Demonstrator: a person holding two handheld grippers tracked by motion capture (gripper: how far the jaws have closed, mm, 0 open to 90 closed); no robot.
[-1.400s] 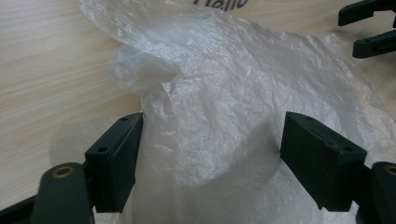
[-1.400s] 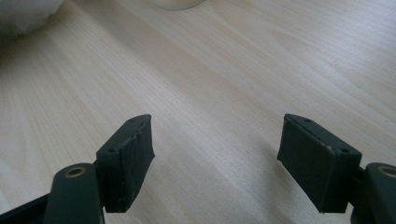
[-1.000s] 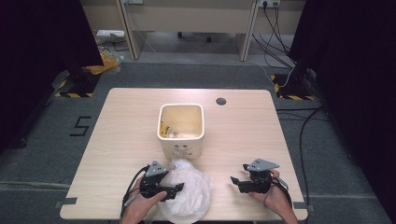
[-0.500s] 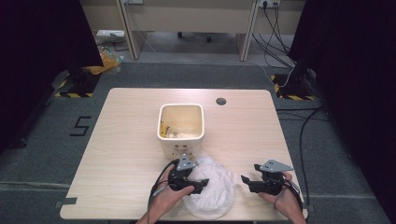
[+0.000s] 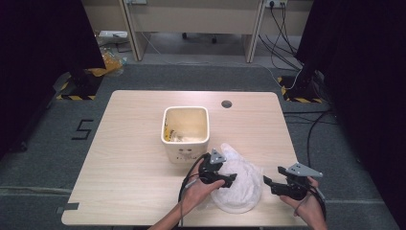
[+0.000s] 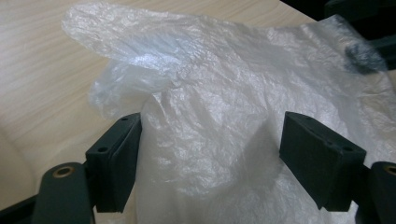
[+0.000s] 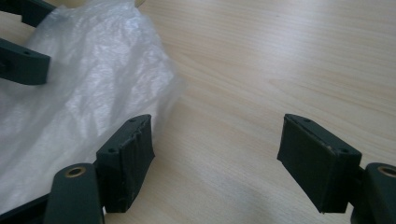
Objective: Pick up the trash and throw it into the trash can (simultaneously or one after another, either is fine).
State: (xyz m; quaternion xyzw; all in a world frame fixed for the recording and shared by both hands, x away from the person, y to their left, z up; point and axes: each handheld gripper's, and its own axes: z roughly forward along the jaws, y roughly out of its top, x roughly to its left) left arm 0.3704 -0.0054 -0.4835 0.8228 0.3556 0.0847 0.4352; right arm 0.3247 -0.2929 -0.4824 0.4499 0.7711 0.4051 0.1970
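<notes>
- On the near edge of the wooden table (image 5: 129,158), a crumpled clear plastic bag (image 5: 238,184) lies in a loose heap, just in front of and to the right of a cream square bin (image 5: 186,132).
- The bin stands upright near the middle of the table; its open top shows some scraps inside, too small to tell apart.
- The left gripper (image 5: 229,180) rests over the left part of the bag, with the person's left hand (image 5: 198,191) behind it.
- From the left gripper view, its jaws stand wide apart, one to either side of a raised fold of the bag (image 6: 205,130); the film bulges up between them, and neither jaw is pressed against it, so nothing is clamped.
- A thinner flap of the bag spreads away onto the bare wood beyond the jaws in that view.
- The right gripper (image 5: 269,184) sits just to the right of the bag, close to its edge, held in the person's right hand (image 5: 306,203) near the front right corner of the table.
- From the right gripper view, its jaws are also spread wide, with bare table (image 7: 261,84) between them; the bag (image 7: 79,93) lies off to the left, its edge reaching beside the left jaw. Whether that jaw touches the film I cannot tell.
- Beyond the bag in that same view, the dark jaws of the left gripper (image 7: 23,39) reach in at the top left corner.
- A small round hole (image 5: 226,103) sits in the table's far side, well apart from the bag and bin.
</notes>
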